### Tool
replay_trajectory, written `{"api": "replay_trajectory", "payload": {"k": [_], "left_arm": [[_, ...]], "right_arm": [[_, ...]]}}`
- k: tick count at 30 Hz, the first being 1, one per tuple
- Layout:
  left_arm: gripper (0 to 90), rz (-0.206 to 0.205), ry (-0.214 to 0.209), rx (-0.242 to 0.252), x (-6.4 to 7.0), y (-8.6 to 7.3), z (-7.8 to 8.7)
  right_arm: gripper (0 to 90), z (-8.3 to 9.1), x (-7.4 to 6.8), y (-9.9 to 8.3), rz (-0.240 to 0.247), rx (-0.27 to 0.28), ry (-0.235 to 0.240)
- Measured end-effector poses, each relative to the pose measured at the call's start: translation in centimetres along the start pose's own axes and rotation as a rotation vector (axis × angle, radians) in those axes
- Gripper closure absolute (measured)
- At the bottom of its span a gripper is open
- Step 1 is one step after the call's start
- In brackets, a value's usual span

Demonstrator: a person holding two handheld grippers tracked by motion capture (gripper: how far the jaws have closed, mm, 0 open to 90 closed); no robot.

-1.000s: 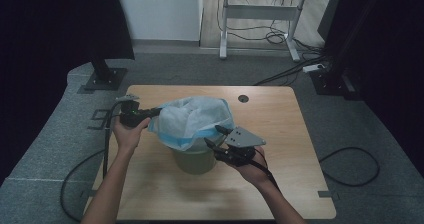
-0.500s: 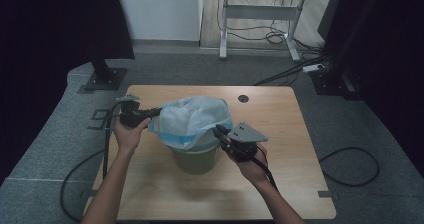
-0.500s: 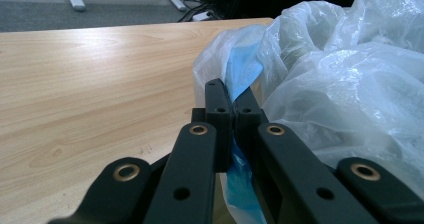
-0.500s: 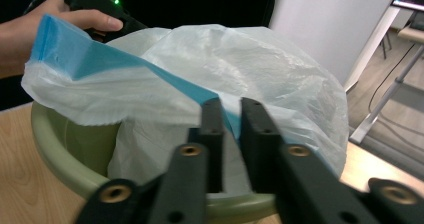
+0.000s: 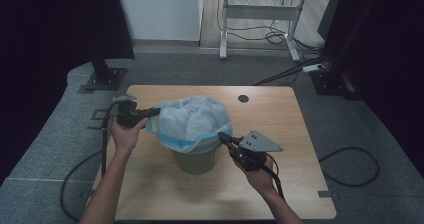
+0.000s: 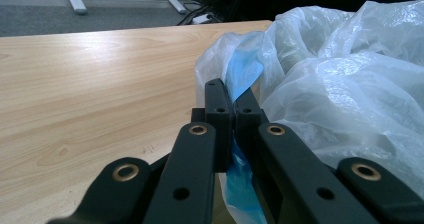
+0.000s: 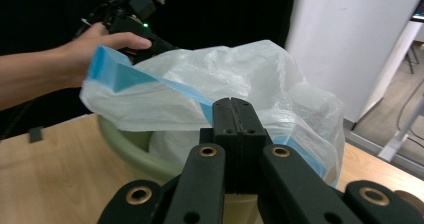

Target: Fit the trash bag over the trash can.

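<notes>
A green bin (image 5: 196, 160) stands mid-table with a translucent white bag (image 5: 192, 120) trimmed in blue draped over it. My left gripper (image 5: 155, 112) is shut on the bag's blue rim at its left side; in the left gripper view the jaws (image 6: 233, 109) pinch the blue band (image 6: 246, 76). My right gripper (image 5: 221, 137) is shut on the rim at the bag's right front. In the right gripper view the closed jaws (image 7: 233, 115) hold the blue edge (image 7: 142, 79) above the bin's rim (image 7: 125, 146), with the other hand (image 7: 92, 46) beyond.
The wooden table (image 5: 280, 129) has a round cable hole (image 5: 243, 98) at the back. A second desk (image 5: 260, 14) and cables lie on the floor behind. A black stand base (image 5: 102, 79) sits at the back left.
Both grippers have pulled apart, stretching the bag's rim wider over the bin; the right gripper moved right and slightly toward the person.
</notes>
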State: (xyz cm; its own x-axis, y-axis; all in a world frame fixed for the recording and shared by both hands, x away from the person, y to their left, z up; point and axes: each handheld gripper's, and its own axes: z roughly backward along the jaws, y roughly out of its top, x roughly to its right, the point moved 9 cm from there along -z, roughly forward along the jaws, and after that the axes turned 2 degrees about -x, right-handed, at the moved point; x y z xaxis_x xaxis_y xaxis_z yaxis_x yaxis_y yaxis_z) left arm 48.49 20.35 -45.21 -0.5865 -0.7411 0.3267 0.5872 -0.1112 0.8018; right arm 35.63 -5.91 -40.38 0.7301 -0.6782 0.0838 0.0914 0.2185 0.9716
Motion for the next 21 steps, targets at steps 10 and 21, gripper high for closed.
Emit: {"api": "replay_trajectory", "payload": {"k": [10,21], "left_arm": [[87.5,-0.023,-0.005,-0.025,0.5,-0.3,0.4],[87.8,-0.011,-0.006,-0.063,0.1,-1.8,0.5]], "right_arm": [[89.3,1.9,-2.5,-1.6,0.006,-0.003,0.083],[89.3,1.0,-5.0,-7.1,-0.009,-0.106,0.159]]}}
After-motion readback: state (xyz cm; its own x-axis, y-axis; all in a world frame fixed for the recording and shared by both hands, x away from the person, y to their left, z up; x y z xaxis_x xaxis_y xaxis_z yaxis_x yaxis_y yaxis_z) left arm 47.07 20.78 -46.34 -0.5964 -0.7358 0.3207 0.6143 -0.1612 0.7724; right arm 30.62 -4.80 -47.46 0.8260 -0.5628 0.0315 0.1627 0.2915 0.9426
